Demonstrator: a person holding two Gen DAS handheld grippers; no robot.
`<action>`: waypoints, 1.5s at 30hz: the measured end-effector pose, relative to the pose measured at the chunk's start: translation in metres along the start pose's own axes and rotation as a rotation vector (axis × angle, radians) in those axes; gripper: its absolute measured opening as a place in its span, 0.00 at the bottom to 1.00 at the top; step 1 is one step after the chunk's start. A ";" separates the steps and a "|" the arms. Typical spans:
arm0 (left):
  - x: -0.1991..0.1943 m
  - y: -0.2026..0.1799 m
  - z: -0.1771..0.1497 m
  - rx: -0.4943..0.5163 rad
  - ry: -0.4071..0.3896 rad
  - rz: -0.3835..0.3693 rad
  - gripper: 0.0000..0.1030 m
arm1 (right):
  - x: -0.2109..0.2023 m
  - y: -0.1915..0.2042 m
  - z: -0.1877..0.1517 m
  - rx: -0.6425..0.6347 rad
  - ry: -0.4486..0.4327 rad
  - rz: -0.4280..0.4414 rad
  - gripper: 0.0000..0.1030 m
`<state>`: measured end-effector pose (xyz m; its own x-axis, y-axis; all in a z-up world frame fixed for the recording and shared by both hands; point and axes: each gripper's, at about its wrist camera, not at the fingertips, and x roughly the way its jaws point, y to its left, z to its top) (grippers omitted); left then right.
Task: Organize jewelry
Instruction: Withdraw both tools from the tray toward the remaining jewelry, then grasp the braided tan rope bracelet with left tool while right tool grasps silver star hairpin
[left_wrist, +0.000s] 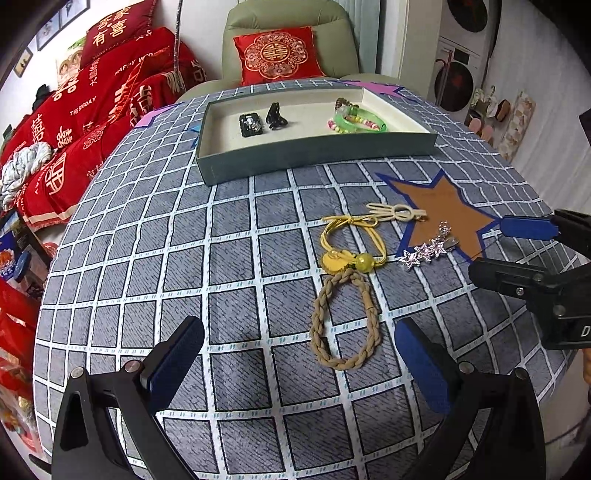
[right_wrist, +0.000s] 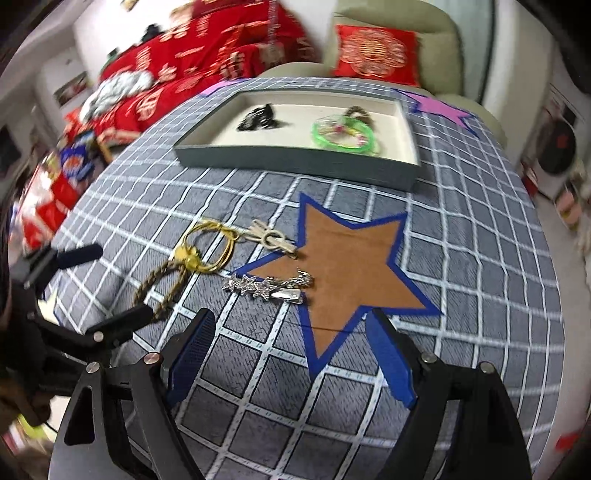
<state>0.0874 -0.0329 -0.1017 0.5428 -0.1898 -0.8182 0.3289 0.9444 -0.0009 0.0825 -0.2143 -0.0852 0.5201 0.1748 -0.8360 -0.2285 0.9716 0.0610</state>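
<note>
Table (left_wrist: 147, 258) with grey grid cloth fills both views. Grey tray (left_wrist: 314, 153) sits at the far edge, cream inside. Brown star patch (right_wrist: 343, 266) lies between tray and the right gripper (right_wrist: 291, 354).

Left wrist view is sharp: tray holds a black clip (left_wrist: 251, 124), a black claw clip (left_wrist: 275, 116) and green bangles (left_wrist: 356, 122) with beads. Right wrist view is motion-blurred; the black pieces merge into one smear and only the bangles read clearly.

Loose items on the cloth, outside the tray: braided tan band (left_wrist: 345, 321), touching yellow cord bracelet (left_wrist: 351, 240), cream hair clip (left_wrist: 397, 212) at the star's edge, silver star clip (right_wrist: 269, 286) overlapping the star's left point.

Left gripper (left_wrist: 299, 354): jaws spread wide, empty, braided band between and just ahead of them. Right gripper: jaws also wide apart, empty, silver clip just ahead. Each view catches the other gripper at its edge.
</note>
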 end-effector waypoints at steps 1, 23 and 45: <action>0.001 0.000 0.000 -0.001 0.003 0.000 1.00 | 0.003 0.001 0.000 -0.017 0.004 0.006 0.77; 0.017 -0.007 -0.001 0.026 0.035 -0.016 0.95 | 0.037 0.013 0.015 -0.092 0.058 0.049 0.44; 0.005 -0.011 0.000 0.031 0.020 -0.114 0.21 | 0.011 0.009 -0.008 -0.030 0.042 0.035 0.43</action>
<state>0.0865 -0.0446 -0.1061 0.4847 -0.2895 -0.8253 0.4117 0.9081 -0.0767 0.0796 -0.2049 -0.0983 0.4764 0.2007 -0.8560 -0.2703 0.9599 0.0747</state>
